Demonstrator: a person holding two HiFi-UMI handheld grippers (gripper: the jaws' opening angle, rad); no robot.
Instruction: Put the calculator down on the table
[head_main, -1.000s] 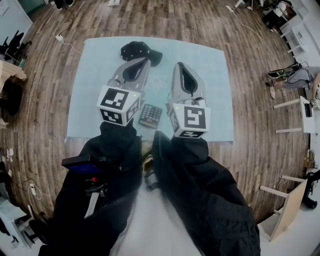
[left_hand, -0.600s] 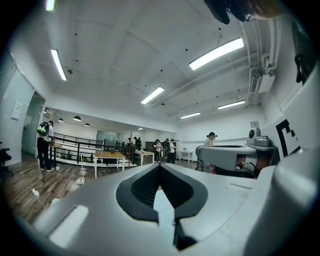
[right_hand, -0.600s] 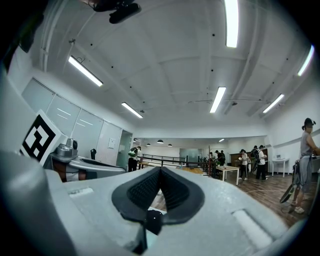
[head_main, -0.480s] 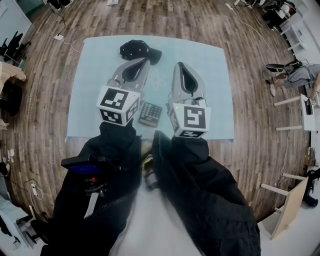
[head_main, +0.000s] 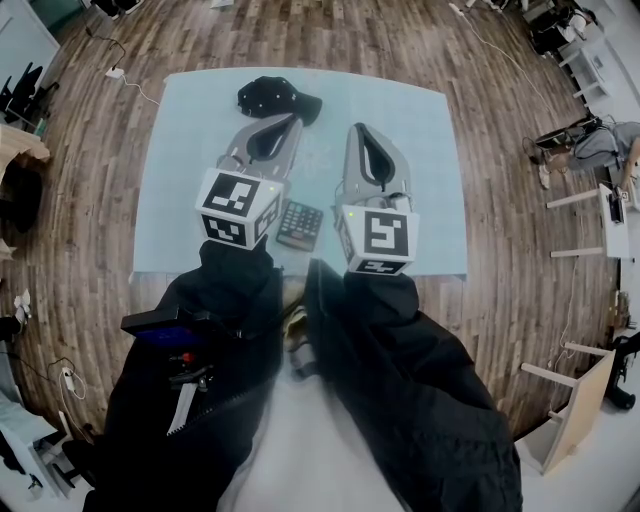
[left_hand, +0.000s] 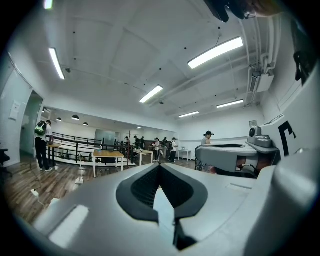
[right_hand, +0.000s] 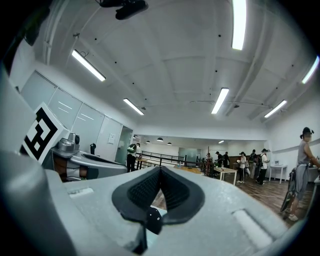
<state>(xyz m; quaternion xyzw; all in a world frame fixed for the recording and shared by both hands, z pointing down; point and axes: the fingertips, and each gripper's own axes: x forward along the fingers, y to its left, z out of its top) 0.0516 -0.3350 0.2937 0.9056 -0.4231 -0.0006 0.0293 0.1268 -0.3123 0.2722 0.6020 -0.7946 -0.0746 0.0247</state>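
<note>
- While both grippers are hovering side by side over the table (head_main: 420, 190), pointing away from the person, gripping nothing at all.
- Holding left gripper (head_main: 283, 122) clenched, jaws meeting at the tips, only pale tabletop showing through the gap behind the pads.
- Holding right gripper (head_main: 358, 132) clenched too, tips together, empty; small dark blob peeking through below its pads, not telling what.
- Seeing calculator (head_main: 300, 224) lying flat on the table, keys up, behind both sets of tips, between the two gripper bodies, just beside the left gripper's marker cube (head_main: 238, 208), apart from both sets of jaws.
- Seeing black cap-like item (head_main: 272, 99) lying on the table just ahead of the left gripper's tips; touching or not, not telling.
- Wearing black sleeves (head_main: 400, 380) right behind both grippers.
- Standing over wood floor (head_main: 80, 250) surrounding the table; people (left_hand: 41, 145) standing far off ahead of both grippers.
</note>
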